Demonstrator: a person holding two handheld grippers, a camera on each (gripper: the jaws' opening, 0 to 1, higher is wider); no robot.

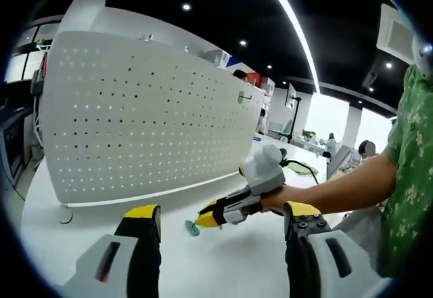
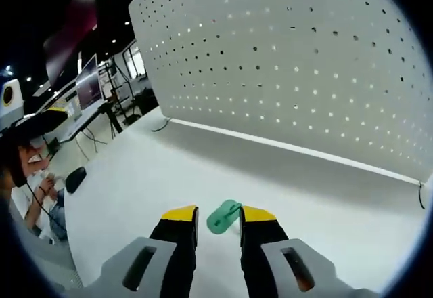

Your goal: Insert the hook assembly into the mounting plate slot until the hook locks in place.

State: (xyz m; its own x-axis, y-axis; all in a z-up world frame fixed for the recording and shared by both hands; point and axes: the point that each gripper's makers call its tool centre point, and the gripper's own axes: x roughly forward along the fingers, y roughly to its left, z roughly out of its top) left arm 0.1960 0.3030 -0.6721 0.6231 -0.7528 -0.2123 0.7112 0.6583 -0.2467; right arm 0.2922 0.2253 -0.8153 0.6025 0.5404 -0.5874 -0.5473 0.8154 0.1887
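Your right claw (image 2: 218,218) sits low on the white tabletop (image 2: 135,183), its yellow-tipped jaws pinching the green hook assembly (image 2: 223,216), while your left claw (image 1: 220,218) hangs spread and empty. The perforated mounting plate (image 2: 304,61) stands well apart at 12 o'clock. Pickup looks done; the carry, insertion and lock all remain.
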